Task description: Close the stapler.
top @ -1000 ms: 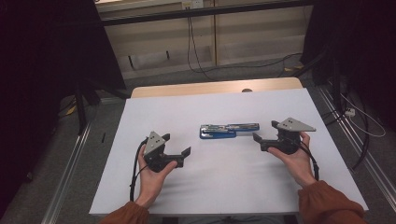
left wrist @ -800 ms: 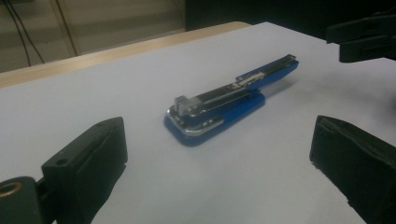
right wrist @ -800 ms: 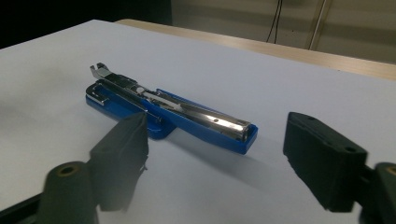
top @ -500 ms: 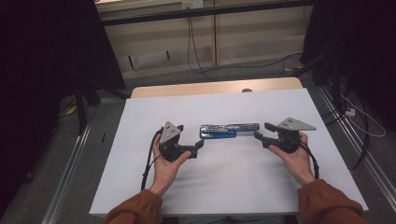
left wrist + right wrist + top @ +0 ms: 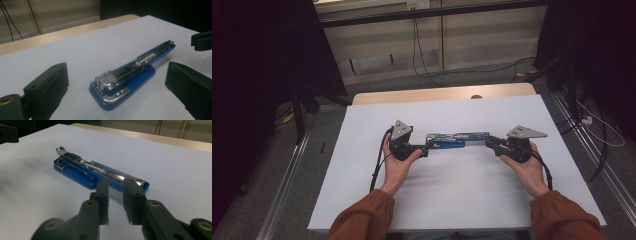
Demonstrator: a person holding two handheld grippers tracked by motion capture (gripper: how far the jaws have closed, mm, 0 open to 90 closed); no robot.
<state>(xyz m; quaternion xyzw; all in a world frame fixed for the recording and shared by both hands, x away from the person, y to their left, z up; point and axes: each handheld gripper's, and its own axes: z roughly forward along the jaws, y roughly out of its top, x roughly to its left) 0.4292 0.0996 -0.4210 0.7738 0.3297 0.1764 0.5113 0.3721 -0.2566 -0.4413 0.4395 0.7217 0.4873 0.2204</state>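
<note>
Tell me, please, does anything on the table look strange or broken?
Yes. The blue stapler lies opened out flat on the white table, its metal staple channel exposed. No damage or spill shows.

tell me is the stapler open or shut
Open: the blue stapler lies flat on the table, its metal staple channel exposed along the top, no cover over it.

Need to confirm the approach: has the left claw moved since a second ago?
Yes. The left claw has slid rightward across the table to the stapler, which stayed put.
</note>
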